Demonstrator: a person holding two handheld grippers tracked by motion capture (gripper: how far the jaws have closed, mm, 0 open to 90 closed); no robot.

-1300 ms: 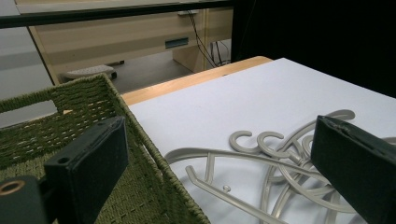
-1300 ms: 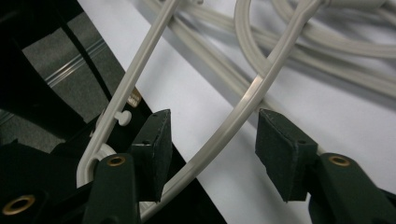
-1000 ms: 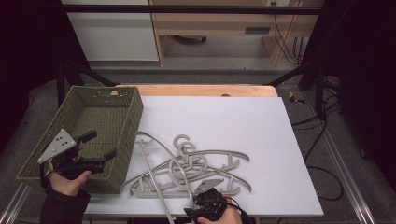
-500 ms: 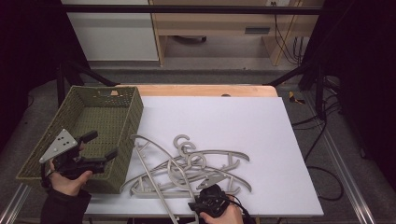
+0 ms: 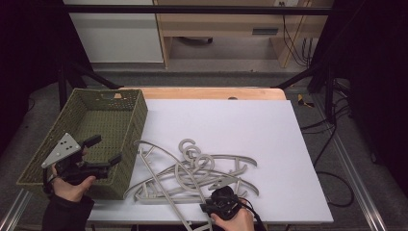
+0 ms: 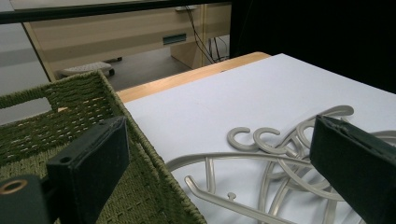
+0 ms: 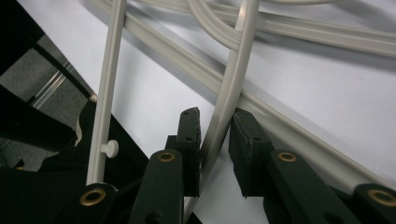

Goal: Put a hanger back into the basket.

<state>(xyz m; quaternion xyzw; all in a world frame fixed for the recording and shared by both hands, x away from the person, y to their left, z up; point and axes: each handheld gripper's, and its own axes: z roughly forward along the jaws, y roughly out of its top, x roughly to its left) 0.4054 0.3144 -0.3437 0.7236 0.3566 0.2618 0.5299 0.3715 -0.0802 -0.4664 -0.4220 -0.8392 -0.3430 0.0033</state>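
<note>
The left hand-held gripper [image 5: 103, 150] is held unmoved over the green basket [image 5: 125, 103], jaws wide apart and empty. Nearer the counter's [image 5: 269, 130] front edge, the right hand-held gripper [image 5: 217, 208] has just been closing on a rod of the grey hangers [image 5: 192, 171], its pads now clamped against it.

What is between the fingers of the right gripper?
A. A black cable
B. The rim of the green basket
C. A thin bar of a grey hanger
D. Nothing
C: in the right gripper view, the right gripper has its fingers closed around a thin bar of a hanger, at the near edge of the pile on the table.
</note>
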